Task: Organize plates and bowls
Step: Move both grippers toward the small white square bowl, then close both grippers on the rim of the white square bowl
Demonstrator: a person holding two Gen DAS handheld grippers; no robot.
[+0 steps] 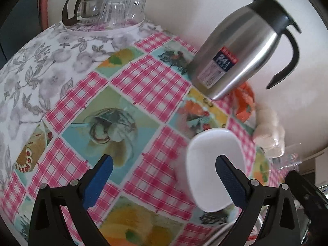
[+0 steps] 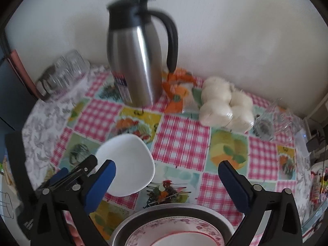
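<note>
Plate [image 2: 131,164], the small white one, lies flat on the checked tablecloth [image 2: 182,135], near side of the jug [image 2: 135,61], its long axis running near-left to far-right. Only the right view catches the metal tray [image 2: 164,211] with a floral plate [image 2: 164,227] at the near edge. Left view alone gets the glasses [image 1: 121,6] sharply. Left gripper [image 1: 164,176] and right gripper [image 2: 167,181] both gape wide, nothing held.

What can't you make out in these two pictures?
- Floral plate, right wrist view: cut off by the bottom edge; its metal basin too.
- White dish, left wrist view: blurred, partly behind a left gripper finger.
- Glasses, right wrist view: blurred; count unclear.
</note>
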